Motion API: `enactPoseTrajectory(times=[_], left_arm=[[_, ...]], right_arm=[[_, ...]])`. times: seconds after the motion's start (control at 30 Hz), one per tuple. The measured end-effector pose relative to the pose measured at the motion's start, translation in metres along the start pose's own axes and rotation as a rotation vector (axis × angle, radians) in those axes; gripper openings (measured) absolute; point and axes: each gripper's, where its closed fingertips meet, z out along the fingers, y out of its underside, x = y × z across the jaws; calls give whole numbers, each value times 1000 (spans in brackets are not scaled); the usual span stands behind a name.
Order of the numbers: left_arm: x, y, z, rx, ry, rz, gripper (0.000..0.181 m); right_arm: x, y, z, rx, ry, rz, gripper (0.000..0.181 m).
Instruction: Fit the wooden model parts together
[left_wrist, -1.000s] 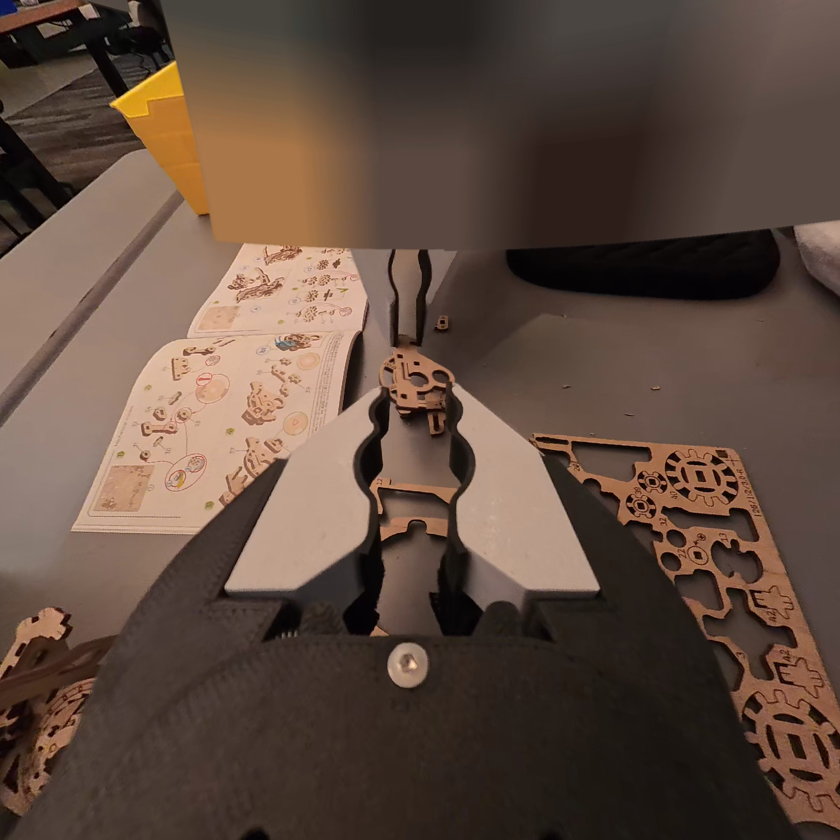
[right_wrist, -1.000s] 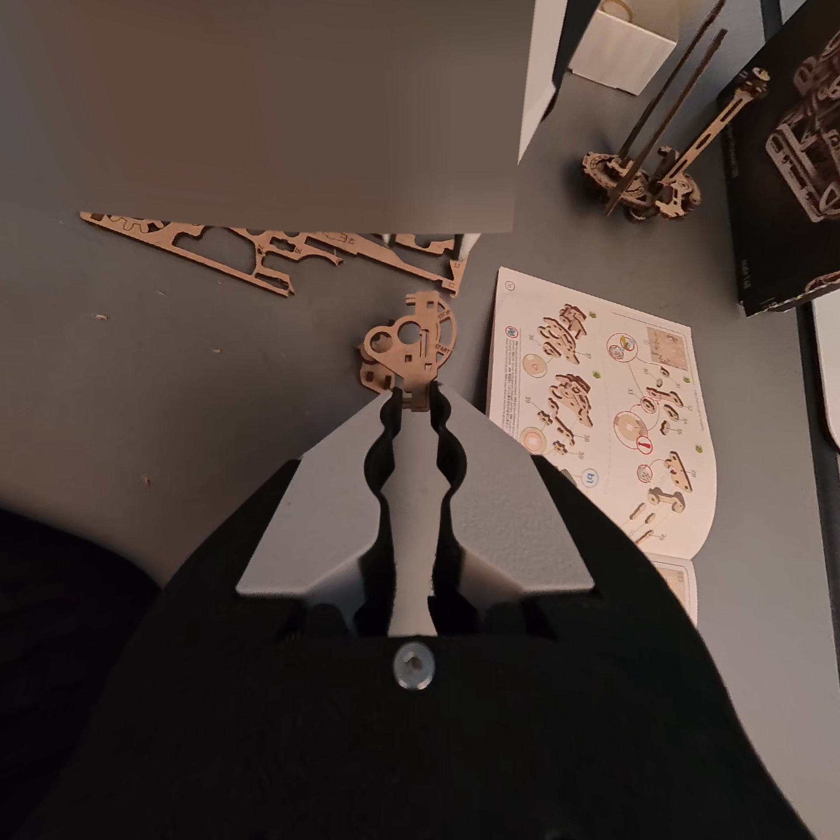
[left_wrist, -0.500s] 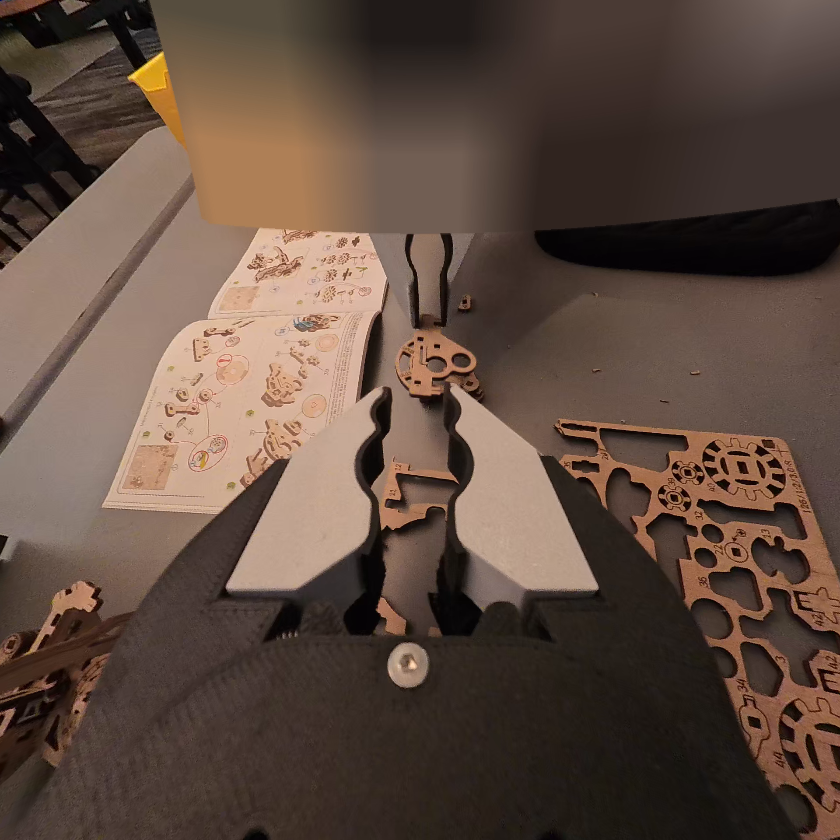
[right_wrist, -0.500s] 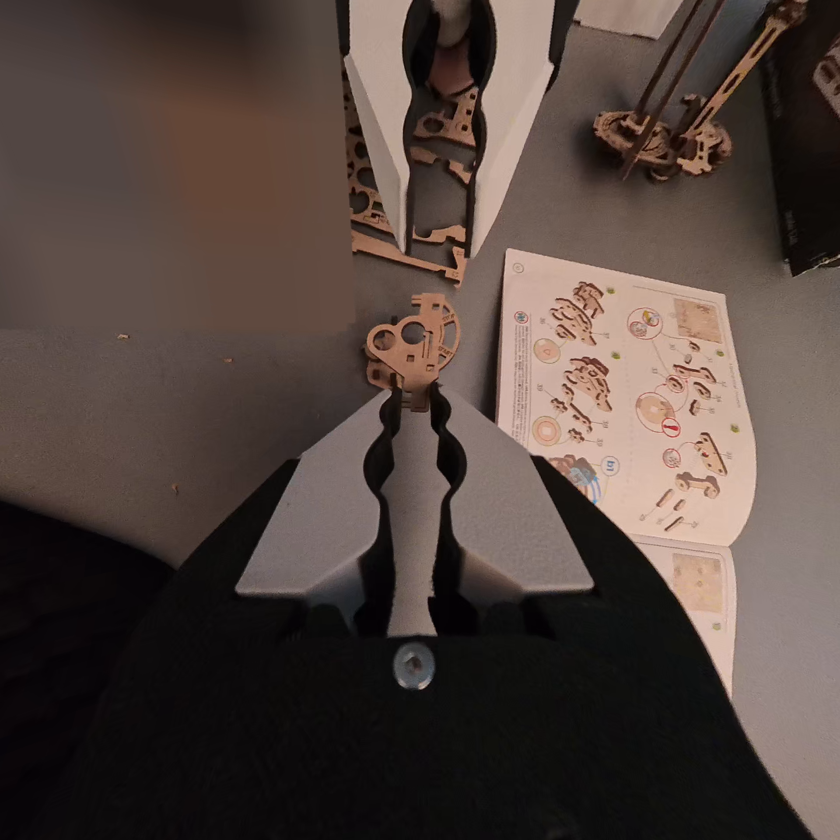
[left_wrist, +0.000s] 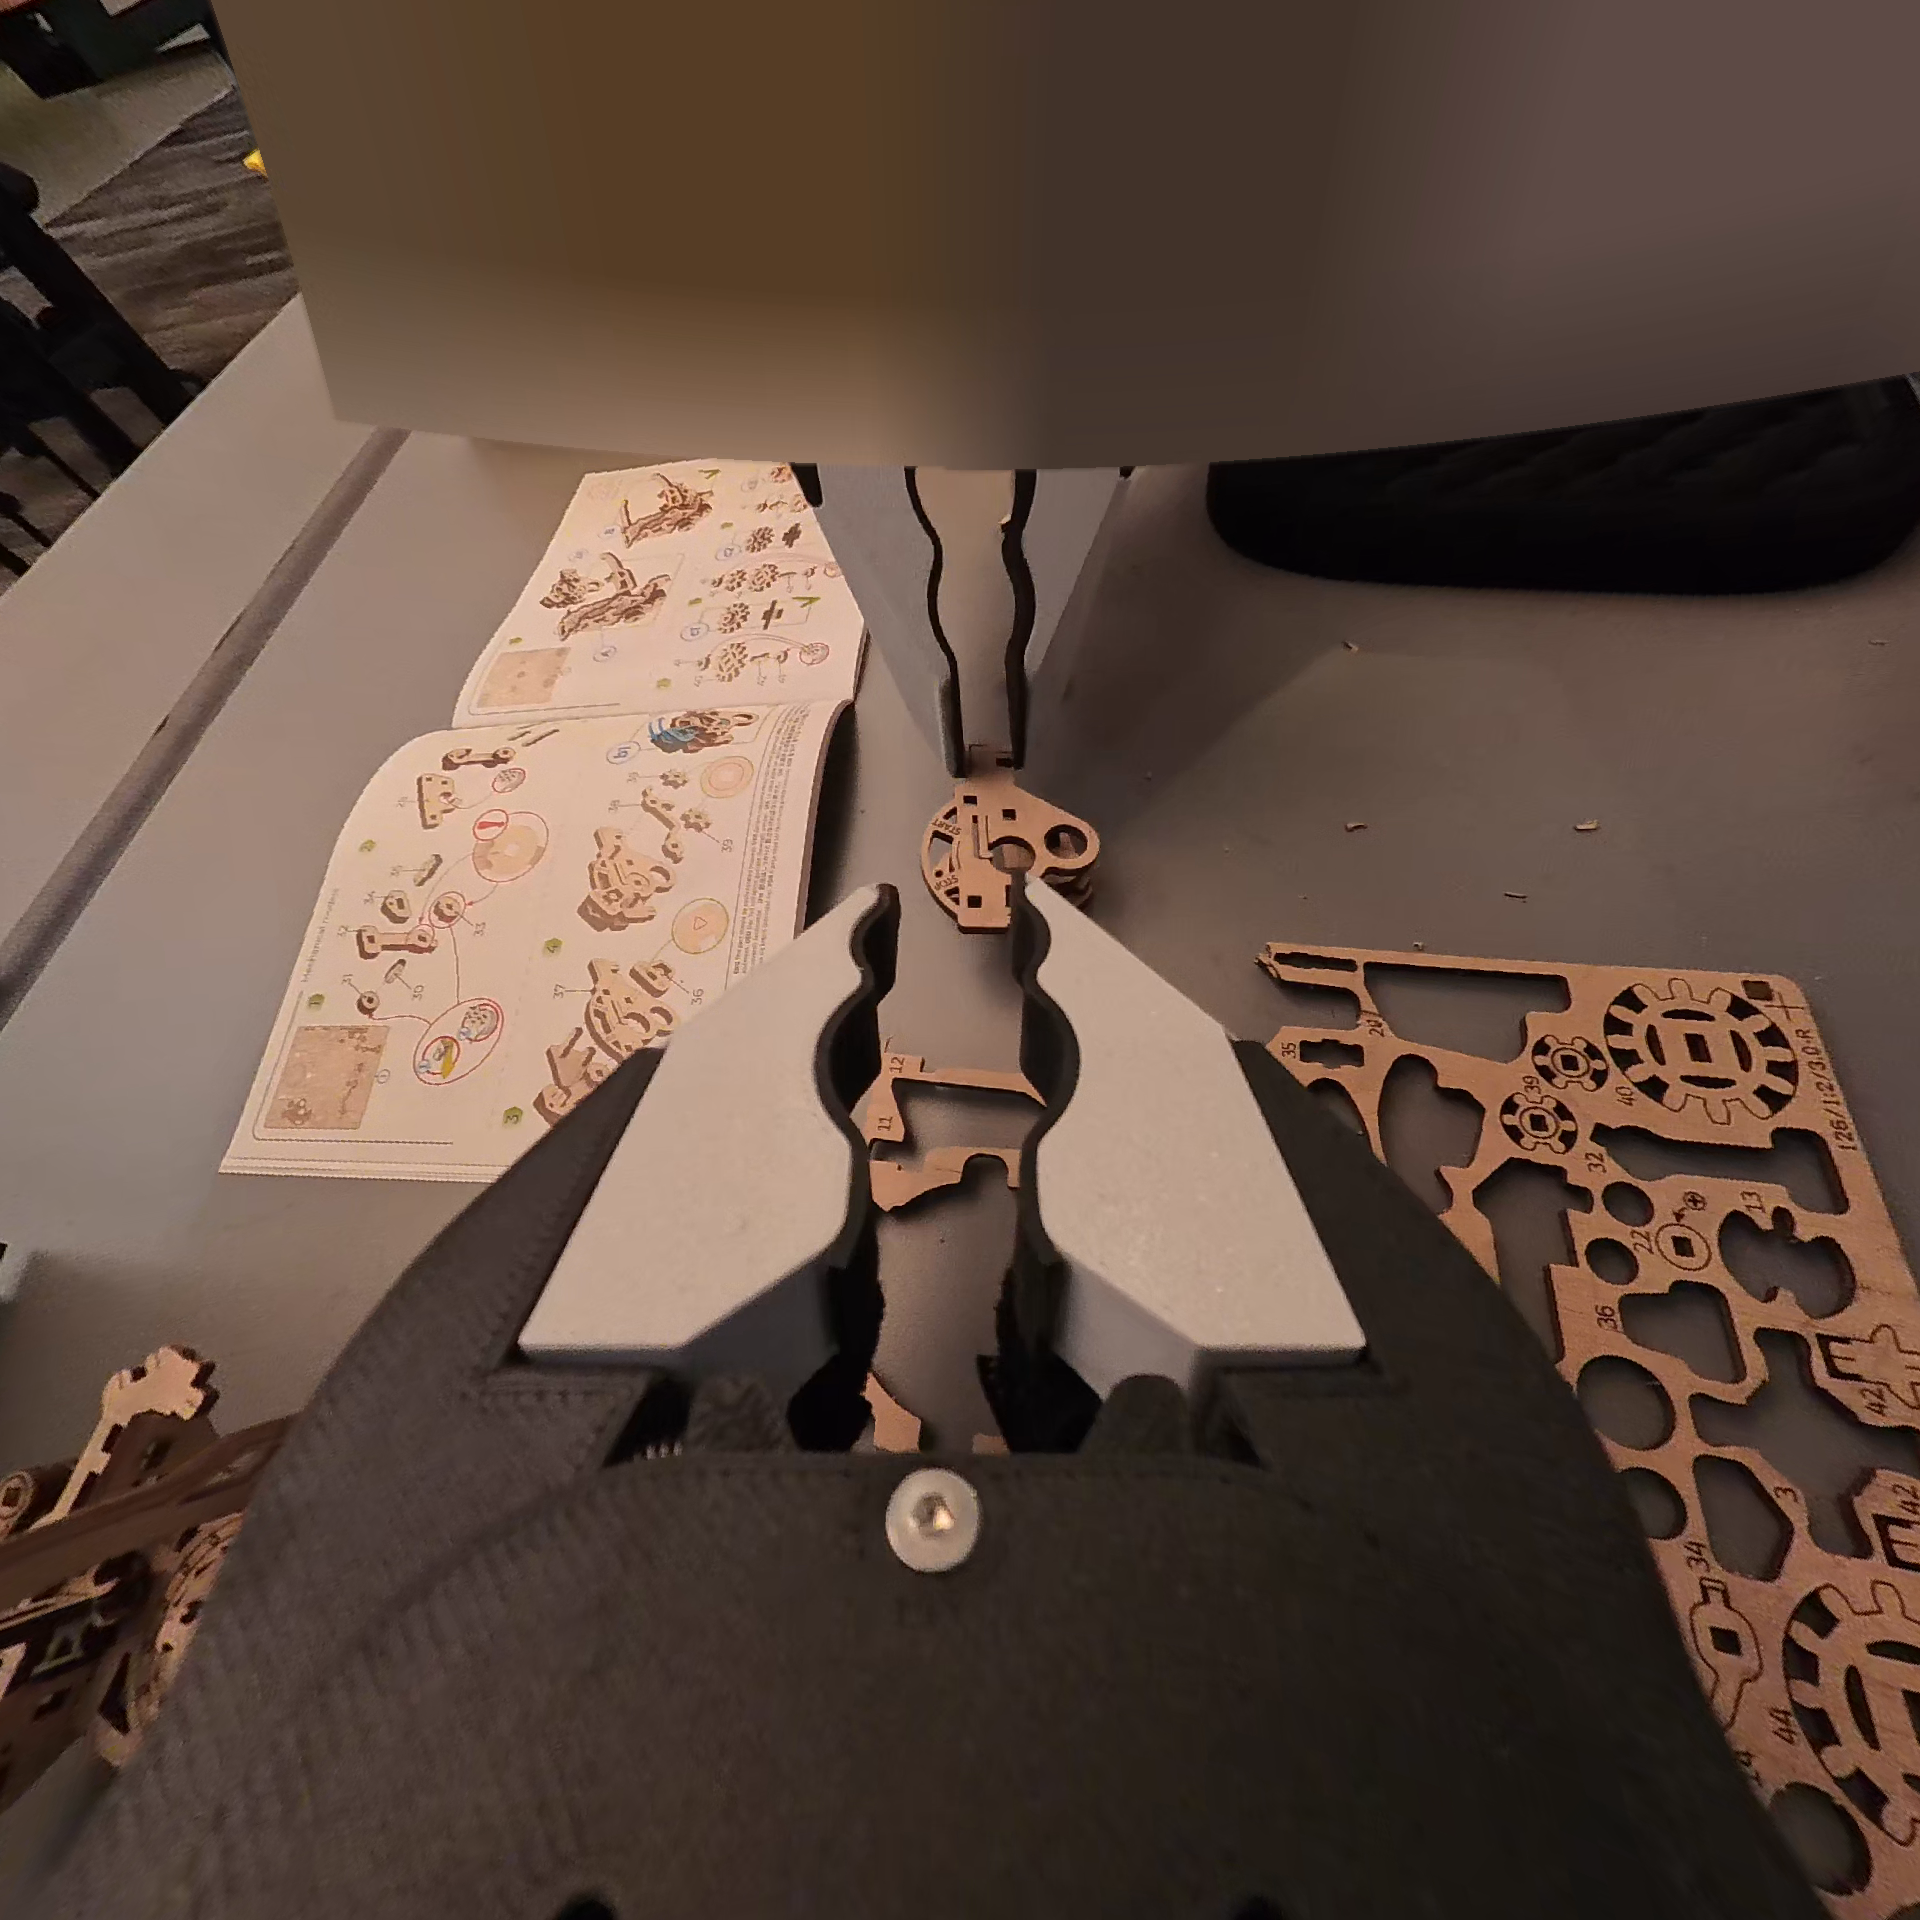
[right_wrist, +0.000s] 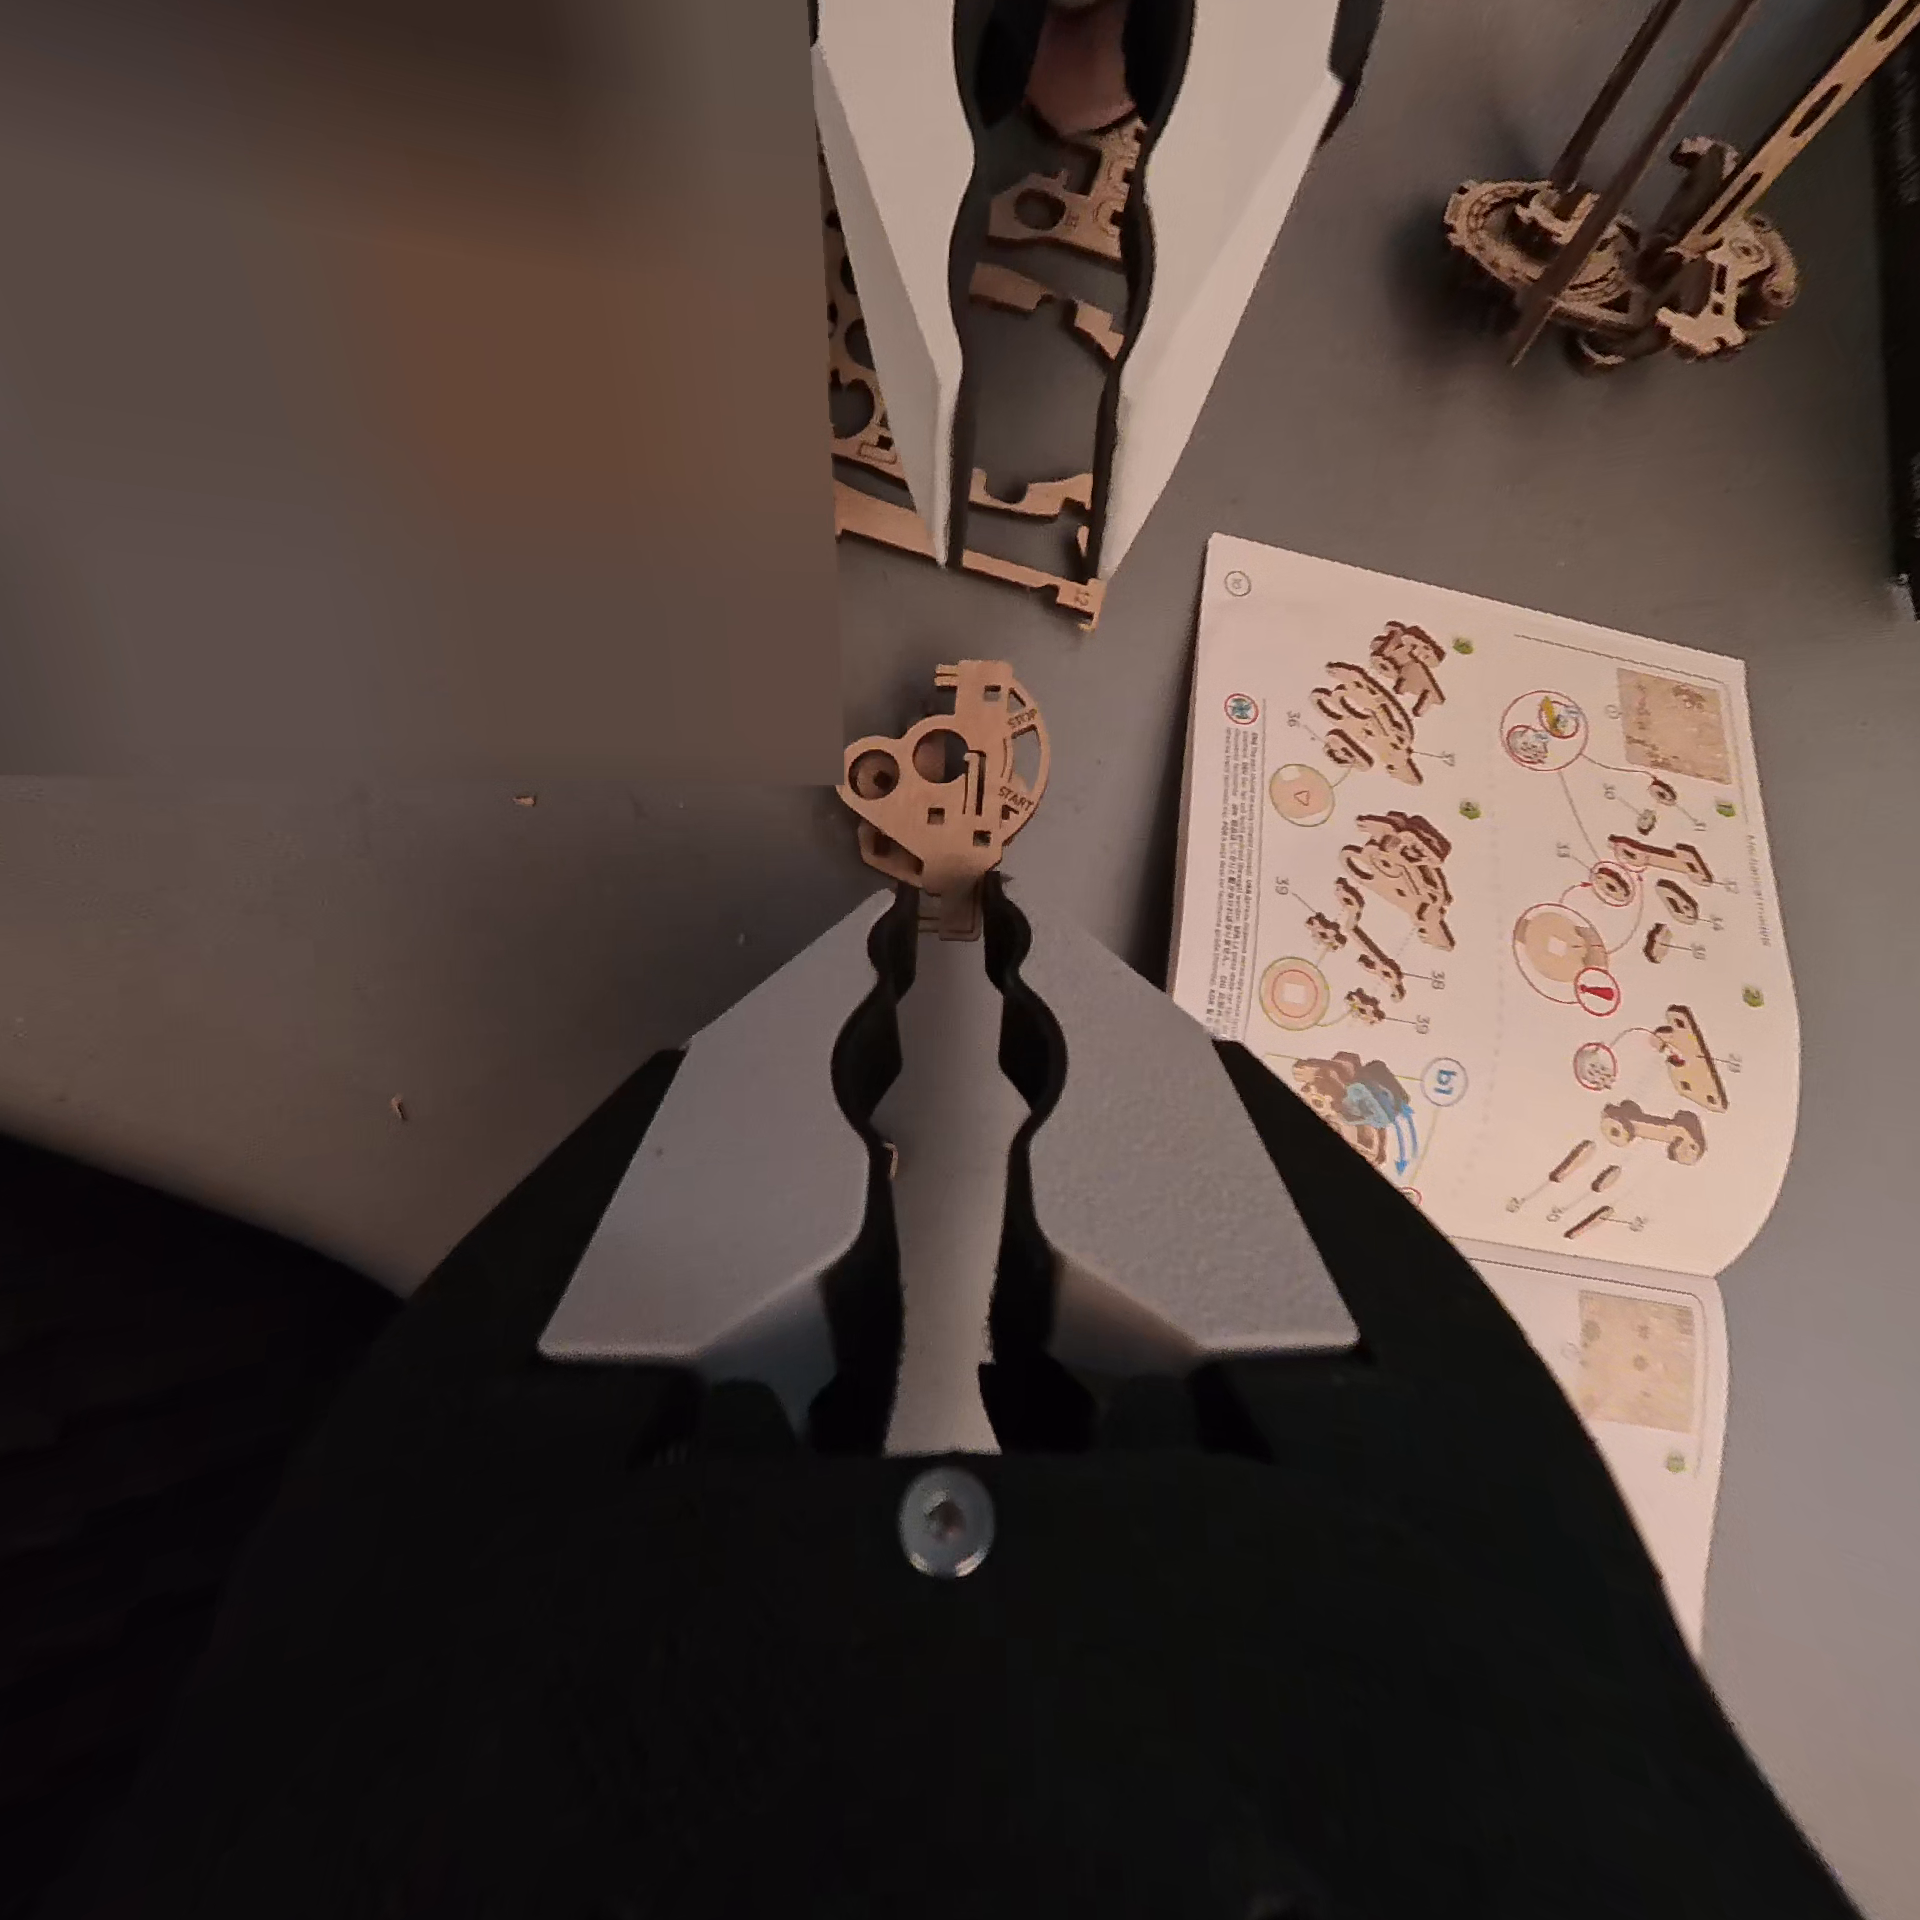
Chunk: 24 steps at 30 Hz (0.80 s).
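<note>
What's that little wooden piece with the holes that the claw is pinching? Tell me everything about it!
The wooden piece is thin, flat and light brown, like laser-cut plywood. It has round holes on one side, small square slots, and a curved, spoked edge with tiny engraved words. A second matching layer sits just behind it. The right claw pinches its narrow tab, holding it above the grey table. The left claw is open, and its tips are just reaching the piece's far end.
</note>
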Motion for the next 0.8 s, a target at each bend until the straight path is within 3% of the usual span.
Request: enactPoseTrajectory(times=[0.8], left_arm=[[2,1,0,-4,10,3,19]], right_arm=[[1,-2,-1,17,-2,4,11]])
